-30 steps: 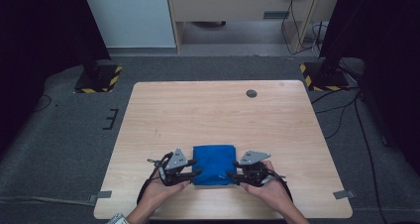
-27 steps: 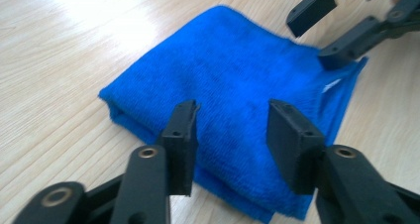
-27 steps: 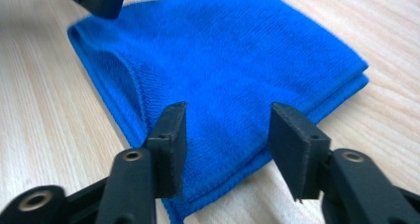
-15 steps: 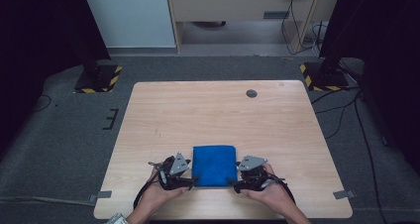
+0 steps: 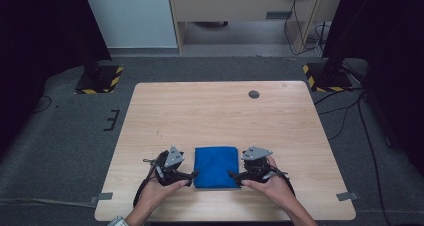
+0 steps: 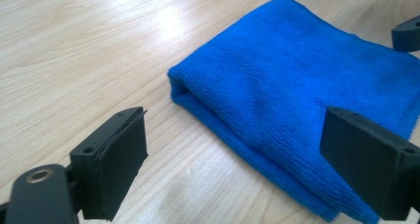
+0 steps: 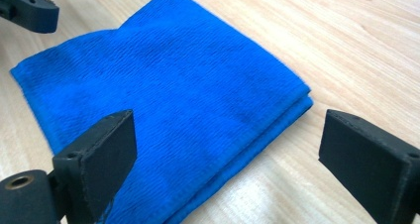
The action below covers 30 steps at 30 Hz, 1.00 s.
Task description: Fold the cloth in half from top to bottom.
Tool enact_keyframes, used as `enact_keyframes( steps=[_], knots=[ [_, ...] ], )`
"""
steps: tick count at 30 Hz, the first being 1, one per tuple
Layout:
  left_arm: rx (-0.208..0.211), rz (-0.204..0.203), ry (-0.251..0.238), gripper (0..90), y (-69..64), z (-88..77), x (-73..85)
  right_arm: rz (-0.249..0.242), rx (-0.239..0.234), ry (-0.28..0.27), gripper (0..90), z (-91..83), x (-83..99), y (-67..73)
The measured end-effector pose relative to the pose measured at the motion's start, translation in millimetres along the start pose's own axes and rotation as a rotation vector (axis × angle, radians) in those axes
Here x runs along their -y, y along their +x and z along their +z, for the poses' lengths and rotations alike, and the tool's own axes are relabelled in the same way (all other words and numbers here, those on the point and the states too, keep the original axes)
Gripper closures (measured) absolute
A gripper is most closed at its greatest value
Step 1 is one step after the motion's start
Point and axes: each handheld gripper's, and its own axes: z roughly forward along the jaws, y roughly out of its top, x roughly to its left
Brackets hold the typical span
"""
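One light wooden bench carries one folded blue terry cloth and two hand-held black two-jaw grippers. The cloth lies flat near the middle of the bench's near edge, roughly rectangular, its slightly longer axis running from the near edge toward the far edge. At its left, the left gripper, held in the person's left hand, points rightward at the cloth's near-left corner; its jaws stand wide apart and grip nothing. At the cloth's right, the right gripper, held in the right hand, points leftward at the near-right corner, jaws likewise spread and empty. Each gripper bears one grey three-cornered plate. One small dark round disc sits near the bench's far edge, right of centre.

The left gripper view adds a rounded fold along the cloth's side and corner, lying between the parted jaws. The right gripper view shows the stacked layers at the cloth's corner, one jaw over the fabric, the other over bare wood.
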Motion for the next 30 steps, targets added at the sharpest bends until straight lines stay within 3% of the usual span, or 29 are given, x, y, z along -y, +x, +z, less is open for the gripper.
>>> enact_keyframes(
  steps=[6,12,15,21,30],
  knots=[
    [-0.011,-0.032,-0.004,7.7,8.7,0.4,0.6,0.027,0.022,-0.012,7.7,-0.7,-6.9,-9.1],
    [-0.048,-0.052,-0.016,7.6,20.9,-1.5,0.4,0.053,0.047,-0.020,7.8,-2.1,-11.2,-18.9],
    [-0.048,-0.094,-0.023,7.5,27.9,-2.2,1.9,0.066,0.066,-0.025,7.8,-3.3,-11.3,-23.0],
    [-0.088,-0.084,-0.024,7.5,39.2,-8.1,3.8,0.084,0.100,-0.036,7.8,-8.0,-12.1,-32.6],
    [-0.140,-0.129,-0.020,7.6,61.7,-16.2,11.7,0.122,0.146,-0.059,7.8,-19.2,-11.1,-51.1]
  ],
)
